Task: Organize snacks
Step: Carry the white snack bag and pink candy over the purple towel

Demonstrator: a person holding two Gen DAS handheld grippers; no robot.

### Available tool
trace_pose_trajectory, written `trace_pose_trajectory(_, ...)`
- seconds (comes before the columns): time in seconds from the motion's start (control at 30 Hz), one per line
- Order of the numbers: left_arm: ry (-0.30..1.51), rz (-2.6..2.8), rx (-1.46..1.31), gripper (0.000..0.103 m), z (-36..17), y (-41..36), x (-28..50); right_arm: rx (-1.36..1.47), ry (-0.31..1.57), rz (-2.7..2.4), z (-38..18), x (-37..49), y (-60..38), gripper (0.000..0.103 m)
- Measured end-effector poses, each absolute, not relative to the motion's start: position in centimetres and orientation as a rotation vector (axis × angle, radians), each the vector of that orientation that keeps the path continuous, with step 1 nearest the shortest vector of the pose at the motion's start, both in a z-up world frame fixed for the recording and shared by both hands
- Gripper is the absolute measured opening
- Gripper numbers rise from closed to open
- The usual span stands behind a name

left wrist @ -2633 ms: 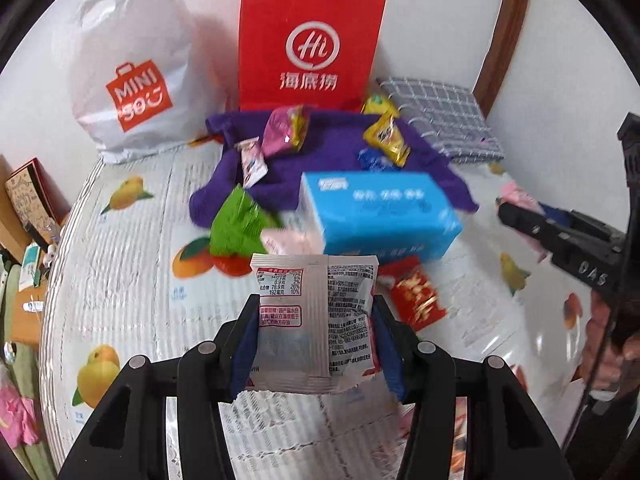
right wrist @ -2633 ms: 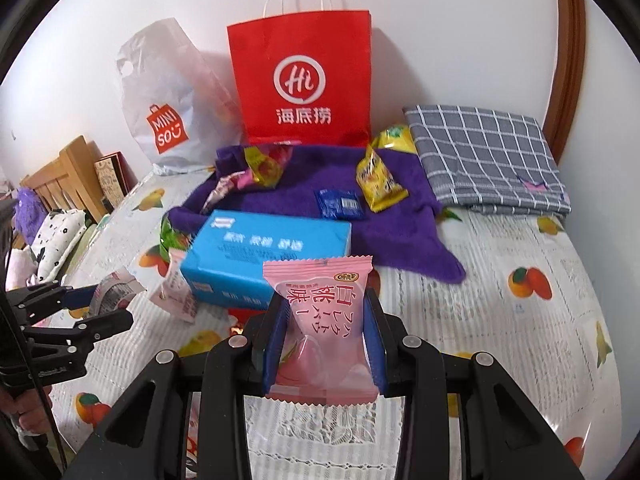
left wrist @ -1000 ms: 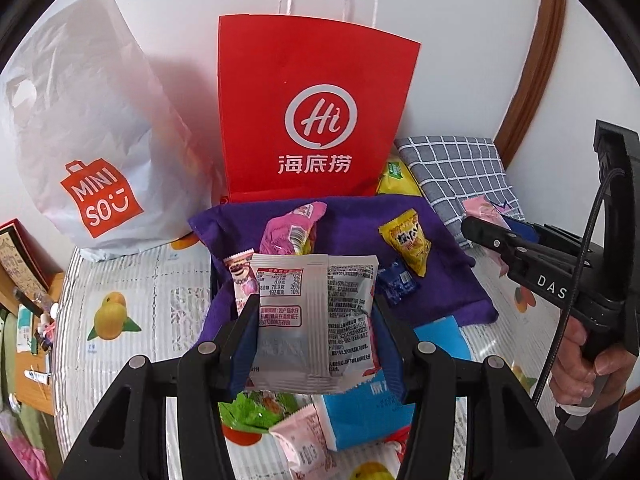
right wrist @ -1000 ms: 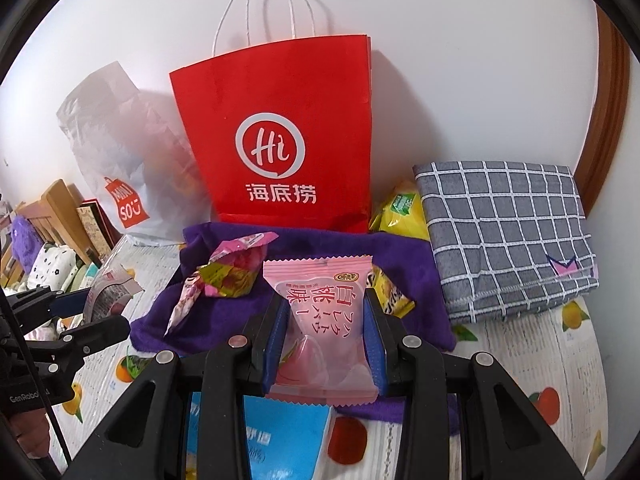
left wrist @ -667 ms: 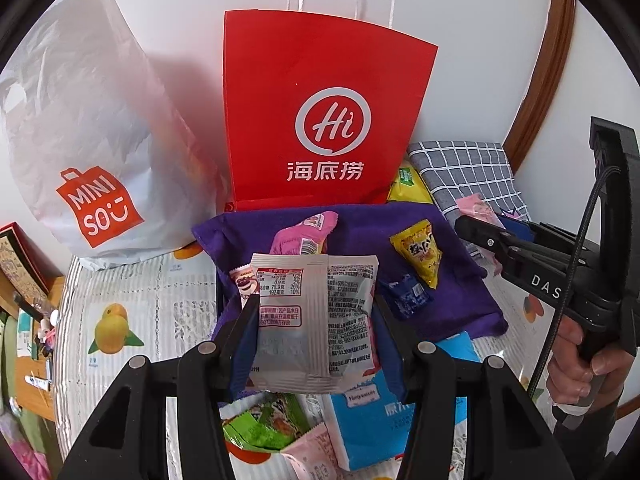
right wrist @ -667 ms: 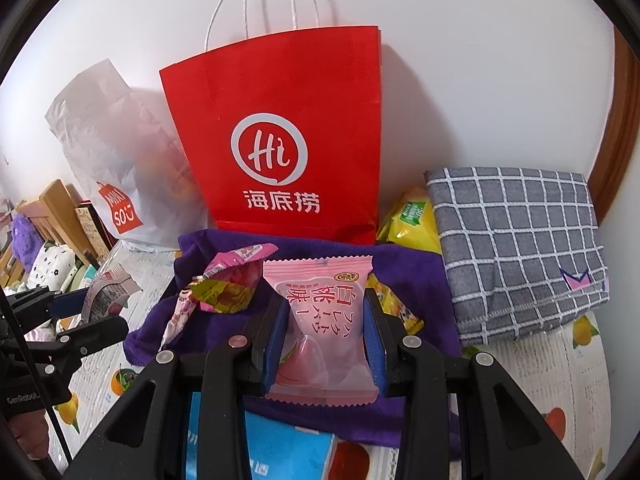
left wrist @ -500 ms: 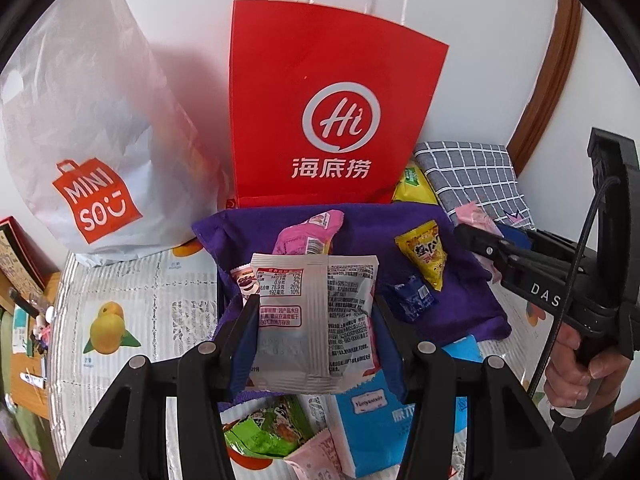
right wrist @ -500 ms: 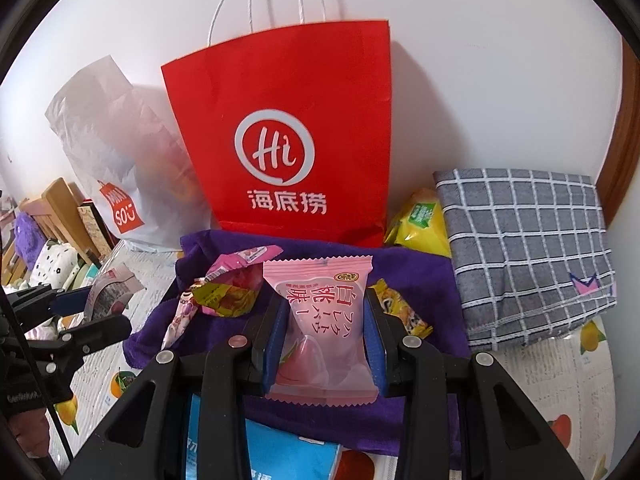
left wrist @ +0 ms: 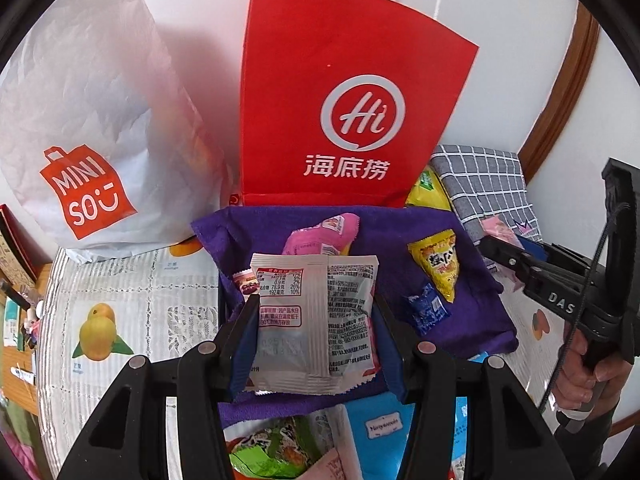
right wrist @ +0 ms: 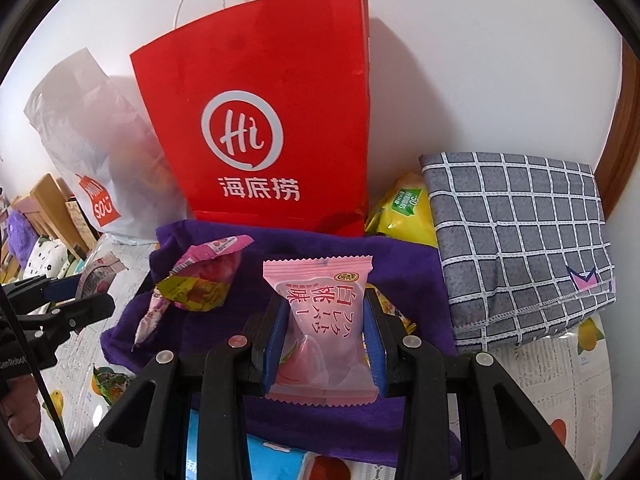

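**Snacks pinched in both claws, over the purple towel**

Left claw (left wrist: 316, 344) pinches a white snack packet (left wrist: 316, 320) by its side edges, back label facing the camera, packet upright between the blue pads. Right claw (right wrist: 324, 344) pinches a pink peach-candy packet (right wrist: 324, 328) the same way, print upside down to the camera. Both point down toward the purple towel (left wrist: 472, 320) spread on the worktop (left wrist: 120, 288), which is covered in a fruit-print cloth.

On the towel, left wrist view: pink wrapper (left wrist: 320, 236) just behind the white packet, yellow triangular packet (left wrist: 438, 264) to the right, small blue packet (left wrist: 426, 308) just below it, touching or nearly so. A small brown-print packet (left wrist: 246, 282) peeks out at the white packet's left edge.

Behind the towel, against the wall: red paper bag (left wrist: 344, 100) upright, its base at the towel's far edge; white plastic bag (left wrist: 92, 120) to its left; yellow pouch (right wrist: 404, 208) wedged between the red bag and a folded grey checked cloth (right wrist: 520, 244).

Near edge, below the left claw: green packet (left wrist: 272, 456) and blue tissue pack (left wrist: 380, 428), partly hidden by the claw body.

A hand (left wrist: 580, 376) grips the right claw's handle at the right edge of the left view.
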State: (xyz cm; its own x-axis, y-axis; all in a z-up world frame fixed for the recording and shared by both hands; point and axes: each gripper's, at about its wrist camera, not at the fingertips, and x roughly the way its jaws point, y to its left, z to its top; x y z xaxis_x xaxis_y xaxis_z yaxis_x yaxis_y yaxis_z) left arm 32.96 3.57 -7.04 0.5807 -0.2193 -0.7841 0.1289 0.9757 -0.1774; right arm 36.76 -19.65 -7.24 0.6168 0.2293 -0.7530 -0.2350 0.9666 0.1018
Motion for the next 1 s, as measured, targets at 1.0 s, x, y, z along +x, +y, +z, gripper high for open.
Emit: trace_pose_trajectory(1.0,1.018,-0.248,-0.073,0.051,-10.6,0.3,36.2,-0.083,1.011,0.277,-12.8,38.3,-18.9,0.036)
